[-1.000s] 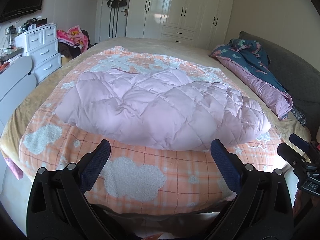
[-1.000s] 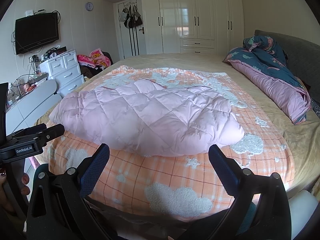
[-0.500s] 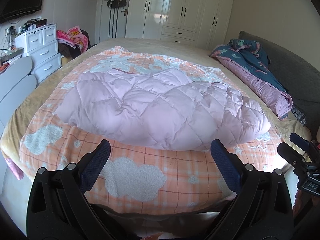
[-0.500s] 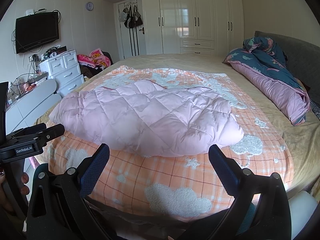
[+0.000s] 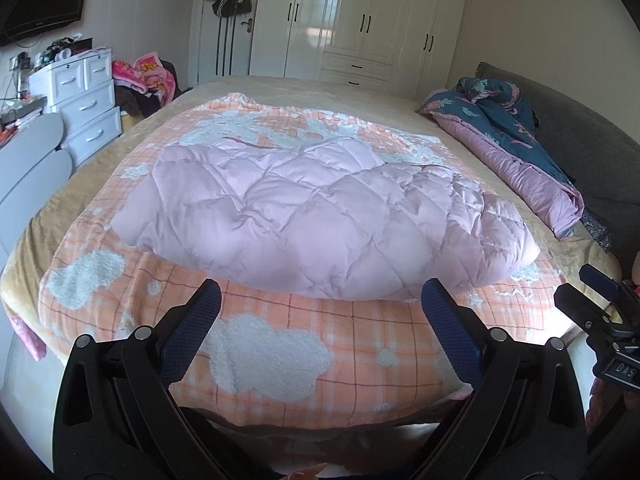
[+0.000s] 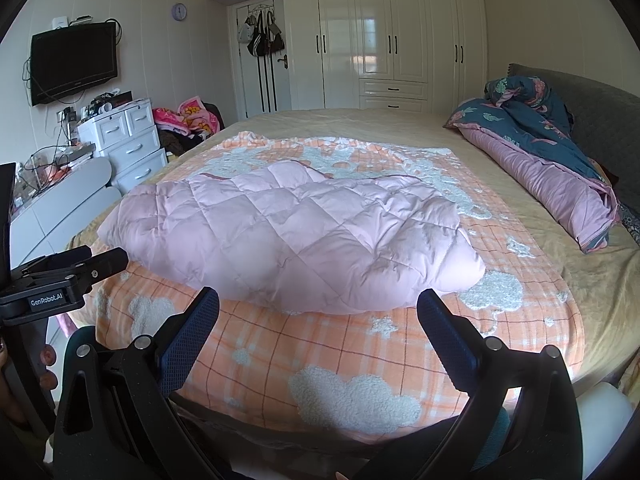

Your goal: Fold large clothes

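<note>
Your left gripper (image 5: 320, 300) hangs at the near edge of the bed, at 6 o'clock in its own view, jaws spread wide with nothing between them. Your right gripper (image 6: 318, 300) sits the same way in its view, wide open and empty. Each tool shows in the other's camera: the right one at 4 o'clock in the left view, the left one at 8 o'clock in the right view, with fingertips of your hand (image 6: 46, 364) on its handle.

Just past the fingers lies the orange blanket (image 5: 360, 336) with white clouds. On it, at centre, rests the pink quilted coat (image 5: 312, 216), folded into a puffy bundle, clear of both grippers.

At 3 o'clock a rolled duvet (image 6: 560, 168) lies beside the headboard. At 9 o'clock stand white drawers (image 6: 128, 140). At 12 o'clock is the wardrobe (image 6: 400, 40), with bags (image 6: 262, 36) on the door.
</note>
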Tool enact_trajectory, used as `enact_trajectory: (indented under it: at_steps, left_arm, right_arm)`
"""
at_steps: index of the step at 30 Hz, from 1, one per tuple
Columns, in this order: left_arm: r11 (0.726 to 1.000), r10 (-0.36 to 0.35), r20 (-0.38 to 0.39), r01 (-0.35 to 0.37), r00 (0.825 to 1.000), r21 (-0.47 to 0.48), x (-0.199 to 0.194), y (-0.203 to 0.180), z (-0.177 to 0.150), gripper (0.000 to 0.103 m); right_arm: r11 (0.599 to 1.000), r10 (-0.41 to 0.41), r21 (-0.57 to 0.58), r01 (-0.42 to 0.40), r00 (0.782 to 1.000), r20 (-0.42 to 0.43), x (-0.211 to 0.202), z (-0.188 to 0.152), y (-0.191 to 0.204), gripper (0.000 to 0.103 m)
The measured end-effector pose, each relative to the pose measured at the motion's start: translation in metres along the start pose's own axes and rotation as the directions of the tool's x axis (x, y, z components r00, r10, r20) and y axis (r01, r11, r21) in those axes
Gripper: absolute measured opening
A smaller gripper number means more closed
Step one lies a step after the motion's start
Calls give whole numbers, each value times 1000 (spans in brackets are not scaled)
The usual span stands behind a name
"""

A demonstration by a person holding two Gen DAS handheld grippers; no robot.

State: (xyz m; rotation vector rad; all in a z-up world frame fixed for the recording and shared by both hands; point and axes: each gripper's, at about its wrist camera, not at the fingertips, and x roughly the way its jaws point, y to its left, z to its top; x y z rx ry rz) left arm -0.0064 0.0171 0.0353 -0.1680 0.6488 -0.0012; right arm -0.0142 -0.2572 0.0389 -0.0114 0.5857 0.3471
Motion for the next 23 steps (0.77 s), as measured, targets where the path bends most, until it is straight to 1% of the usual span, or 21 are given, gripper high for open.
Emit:
enact_trajectory:
  at_steps: [4,6,10,12,14,16,17,18,19,20,21,22,23]
  left_arm:
    - [1000,-16,-17,16,1000,-8,2,3,-3,94]
    - [999,-18,-34,17,999,-30,5,9,-5,94]
    - [998,33,-62,-36,998,-45,13,21,-10,94]
    - [996,63,-73,-67,995,-53,19,30,-11,94]
    - [992,95,-80,-101,992,-75,25,45,-11,94]
    - [984,126,-96,-136,987,-111,33,64,-8,94]
    - [973,163,-108,-177,981,-145,40,84,-3,94]
    - [966,184,-114,-201,976,-162,43,96,0,94]
    - [950,224,-118,-244,967,-194,49,119,7,94]
    - [925,282,-121,-303,952,-230,55,145,15,94]
    - [893,343,-131,-366,930,-262,61,171,24,94]
    - [875,373,-129,-394,919,-283,64,190,31,94]
    - [855,395,-119,-412,911,-315,68,211,39,94]
  right_arm:
    - [1000,-22,0,22,1000,0,1,1,-6,99]
    - [999,-39,7,39,999,0,1,-1,-12,99]
    - [994,-99,52,99,995,-13,3,-9,-36,99]
    - [985,-144,92,146,989,-19,1,-14,-59,99]
    - [965,-217,147,219,976,-28,-2,-20,-91,99]
    - [932,-290,216,291,956,-35,-7,-28,-129,99]
    - [898,-348,268,348,936,-50,-11,-37,-161,99]
    - [860,-400,311,405,913,-81,-13,-45,-189,99]
    - [810,-451,359,463,884,-122,-16,-56,-221,99]
    - [735,-520,409,541,837,-173,-20,-74,-264,99]
    - [646,-591,429,631,770,-241,-24,-90,-302,99]
    - [573,-637,440,692,713,-291,-27,-103,-332,99]
    - [472,-683,444,762,634,-362,-32,-124,-374,99]
